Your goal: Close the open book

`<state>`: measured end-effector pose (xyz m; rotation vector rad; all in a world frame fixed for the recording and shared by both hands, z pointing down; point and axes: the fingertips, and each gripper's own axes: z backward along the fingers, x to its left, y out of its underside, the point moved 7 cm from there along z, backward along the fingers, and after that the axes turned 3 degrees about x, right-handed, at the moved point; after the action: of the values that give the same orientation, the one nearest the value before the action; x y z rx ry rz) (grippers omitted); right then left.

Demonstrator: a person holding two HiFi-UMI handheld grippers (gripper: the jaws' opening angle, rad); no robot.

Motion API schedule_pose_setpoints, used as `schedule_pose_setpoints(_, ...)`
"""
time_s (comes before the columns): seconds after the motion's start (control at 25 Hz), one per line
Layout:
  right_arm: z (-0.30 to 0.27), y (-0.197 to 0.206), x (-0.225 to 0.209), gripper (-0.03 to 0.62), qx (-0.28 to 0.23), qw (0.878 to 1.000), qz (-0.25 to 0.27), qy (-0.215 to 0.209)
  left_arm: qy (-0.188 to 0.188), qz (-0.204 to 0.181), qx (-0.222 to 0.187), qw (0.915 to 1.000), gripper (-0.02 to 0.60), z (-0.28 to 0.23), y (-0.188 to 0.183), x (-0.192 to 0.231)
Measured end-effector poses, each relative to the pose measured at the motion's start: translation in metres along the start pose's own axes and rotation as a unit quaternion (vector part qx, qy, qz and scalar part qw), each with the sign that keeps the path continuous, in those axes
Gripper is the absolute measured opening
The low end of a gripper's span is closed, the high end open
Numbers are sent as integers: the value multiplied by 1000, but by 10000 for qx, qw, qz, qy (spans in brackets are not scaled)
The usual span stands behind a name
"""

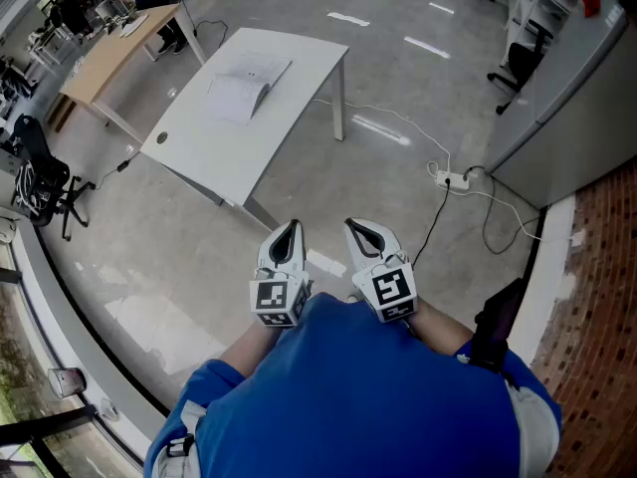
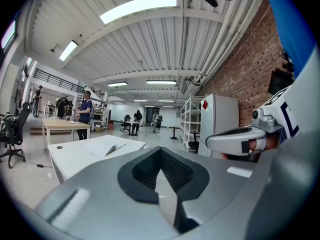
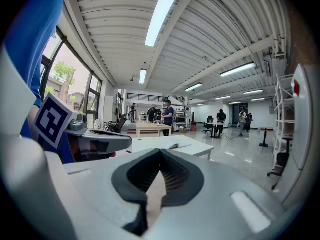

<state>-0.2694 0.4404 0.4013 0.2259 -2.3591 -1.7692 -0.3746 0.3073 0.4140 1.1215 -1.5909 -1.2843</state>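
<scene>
Book (image 1: pixel 246 88) lies open and flat on the white surface (image 1: pixel 299 53), near its far end and well away from the person. In the head view the open spread's long axis runs from lower left to upper right. The fold appears to cross that line, with one half lying flat and the other curling up a little, as the left gripper view (image 2: pixel 107 148) also suggests. It is too small to say which way the cover faces.

Both grippers hang close to the person's chest. The left gripper (image 1: pixel 289 229) and the right gripper (image 1: pixel 360 229) each have their jaws pressed together with nothing between them.

The main risk is probably the approach. A cable (image 1: pixel 435 225) trails over the floor from a power strip (image 1: pixel 453 178), though it lies off to the right of a straight walk. At the book, a closed gripper nudging one half over may skid the whole book along the smooth surface, or catch only a few loose pages and crease them. Steadying the flat half with the other gripper would likely prevent that.
</scene>
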Motion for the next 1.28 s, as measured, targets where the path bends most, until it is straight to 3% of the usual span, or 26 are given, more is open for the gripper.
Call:
schedule_pose_setpoints(0.24,5,7,-28,3,-4,10000,15,-66,-171,-73,-69,9998,6,-19,-2,-20)
schedule_pose_setpoints(0.52,-15,6,-58,3,-19,10000,-26,-74,-315,-78,75,9994,6,-47,-2,-14)
schedule_pose_setpoints(0.88,-82,-3,-113,3,12,10000,-12,1,-367,-39,-5,9993,6,-129,-13,16)
schedule_pose_setpoints(1.28,-183,-54,-169,3,-87,9993,296,-201,-756,-54,-122,9970,6,-222,-49,78)
